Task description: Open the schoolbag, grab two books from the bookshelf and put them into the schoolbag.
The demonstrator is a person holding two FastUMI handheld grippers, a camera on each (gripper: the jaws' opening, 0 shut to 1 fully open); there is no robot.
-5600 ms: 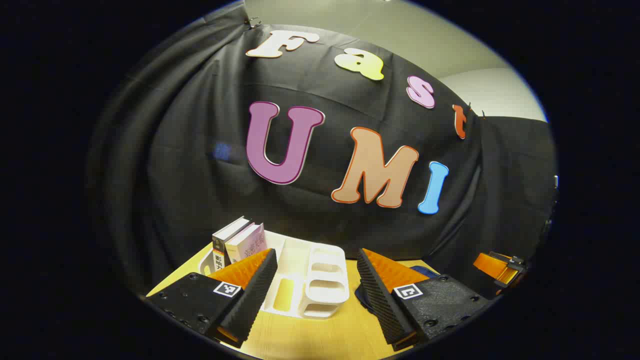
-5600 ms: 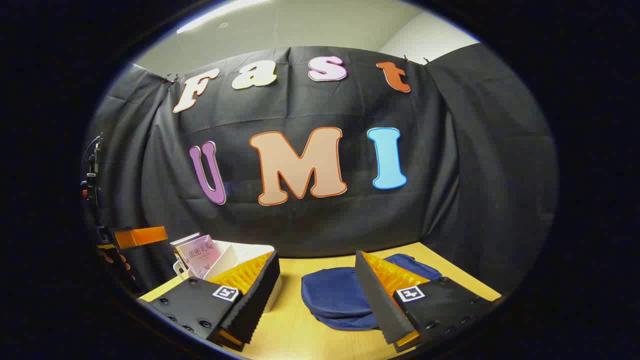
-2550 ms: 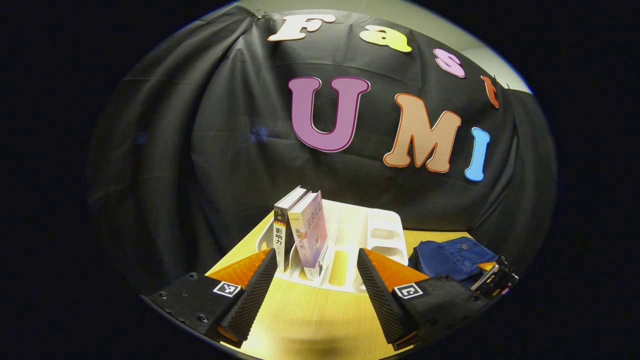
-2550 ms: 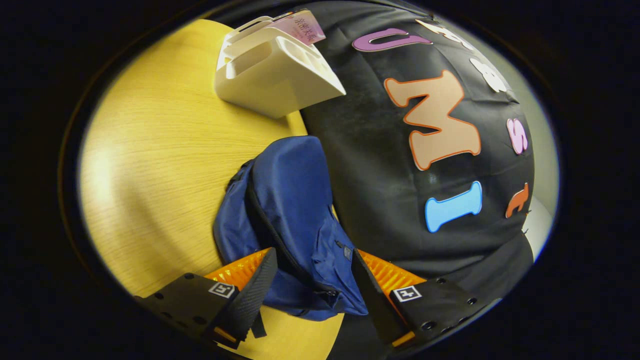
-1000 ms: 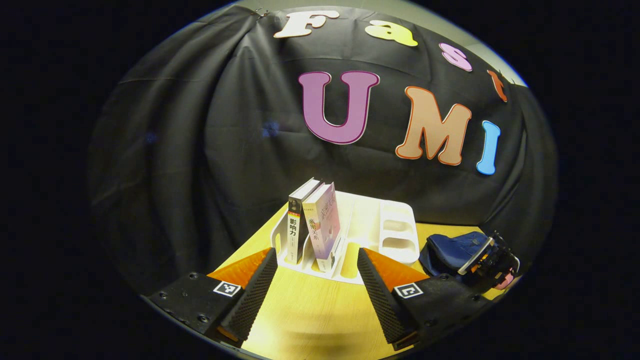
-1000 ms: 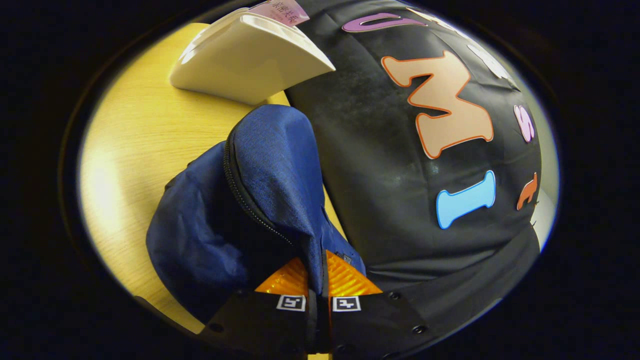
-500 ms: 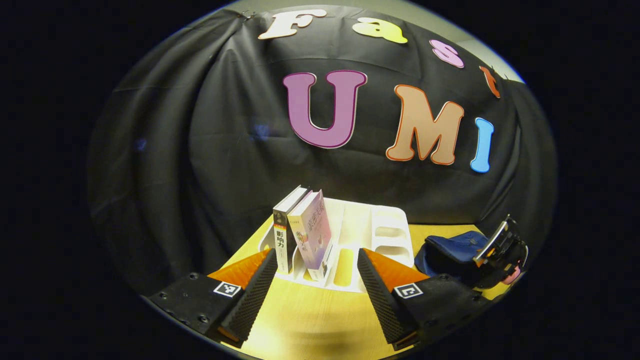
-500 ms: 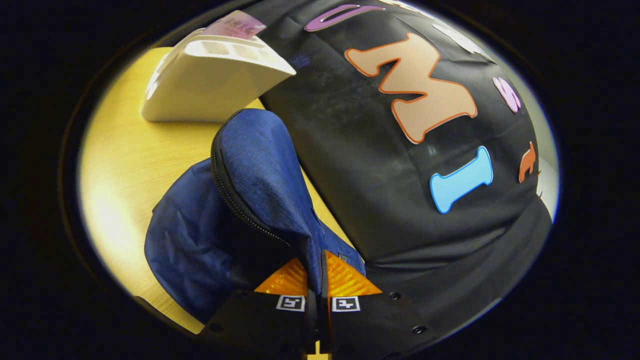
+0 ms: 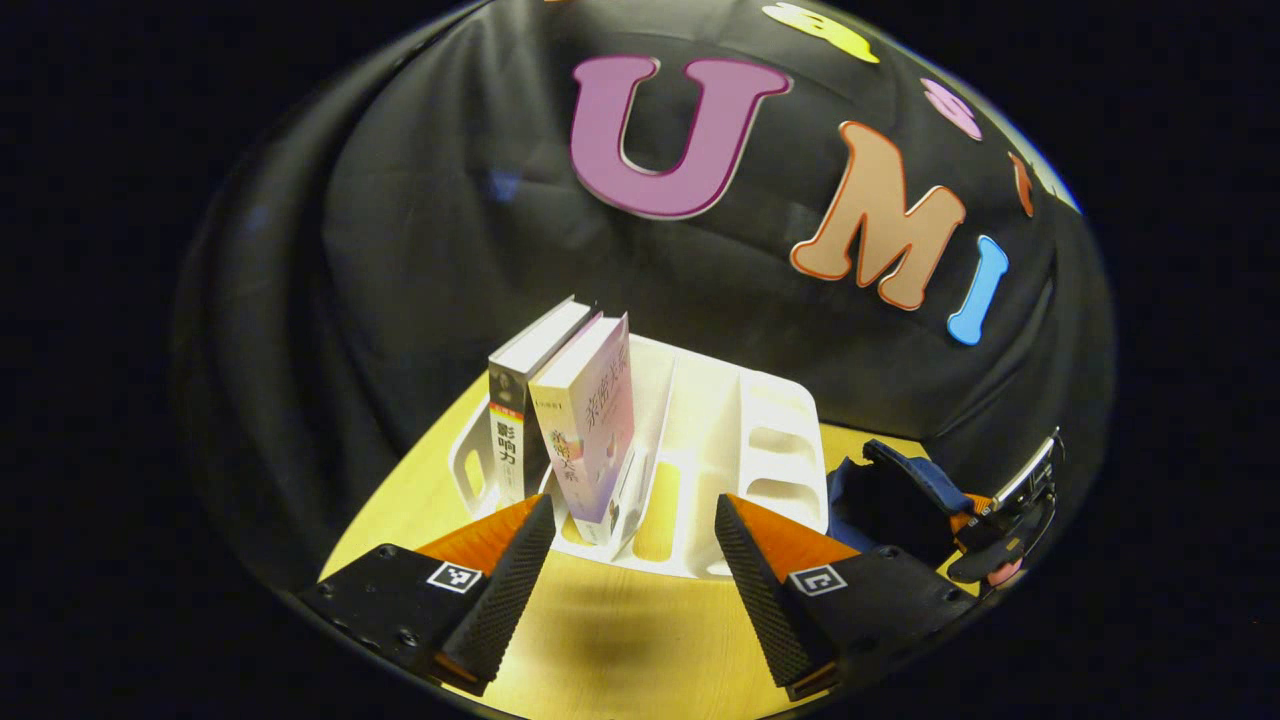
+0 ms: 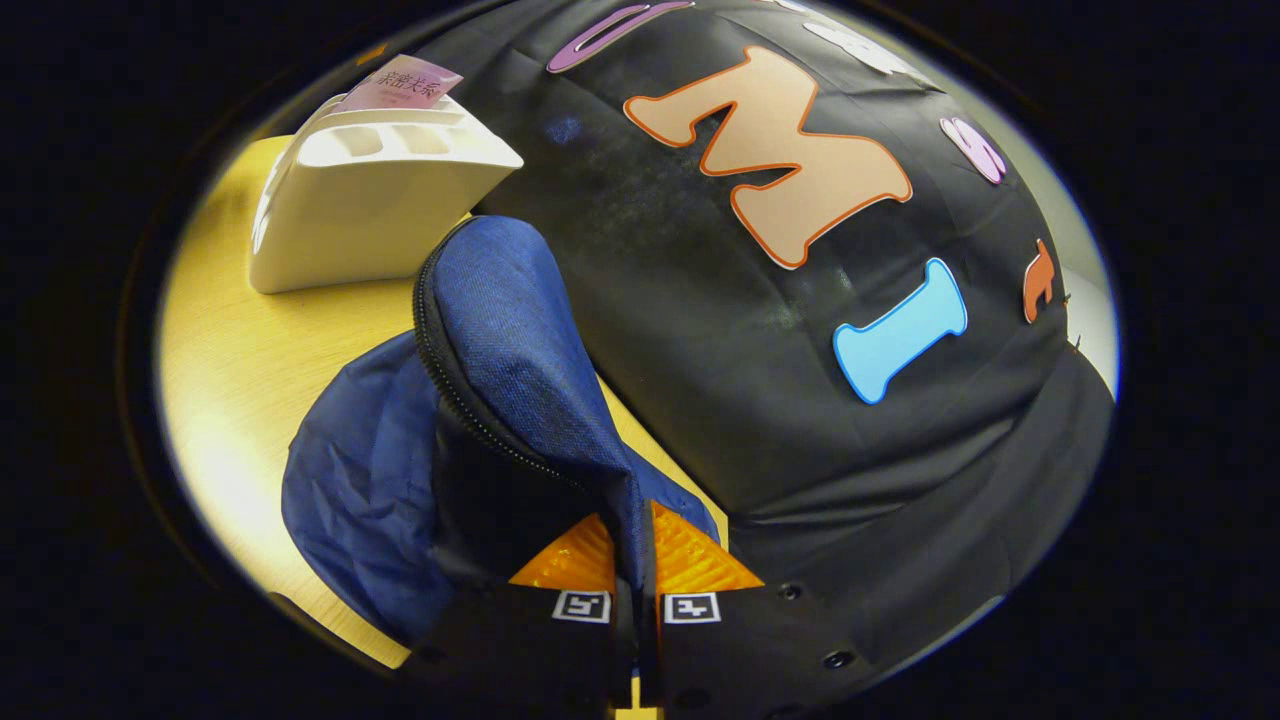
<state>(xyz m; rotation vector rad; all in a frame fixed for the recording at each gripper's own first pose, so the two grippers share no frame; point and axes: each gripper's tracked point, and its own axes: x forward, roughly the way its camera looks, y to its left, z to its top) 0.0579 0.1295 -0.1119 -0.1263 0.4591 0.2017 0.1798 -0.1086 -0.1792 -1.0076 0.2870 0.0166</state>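
Two books stand side by side in the white bookshelf (image 9: 700, 440): a dark-spined book (image 9: 512, 425) and a pink one (image 9: 585, 430) to its right. My left gripper (image 9: 630, 560) is open just in front of the pink book, touching nothing. The blue schoolbag (image 10: 480, 400) lies on the yellow table (image 10: 260, 350) with its upper flap lifted, so the mouth gapes along the zipper. My right gripper (image 10: 637, 560) is shut on that flap's edge. In the left gripper view the schoolbag (image 9: 890, 495) sits right of the bookshelf, with the right gripper (image 9: 1005, 510) at it.
The black cloth wall runs close behind the bookshelf (image 10: 370, 200) and the bag. The pink book (image 10: 398, 80) pokes above the shelf in the right gripper view. Bare tabletop (image 9: 620, 650) lies between my left gripper and the shelf.
My left gripper has moved closer to the books and tilted down. The right gripper, shut on the flap, has raised it a little more, widening the bag's mouth.
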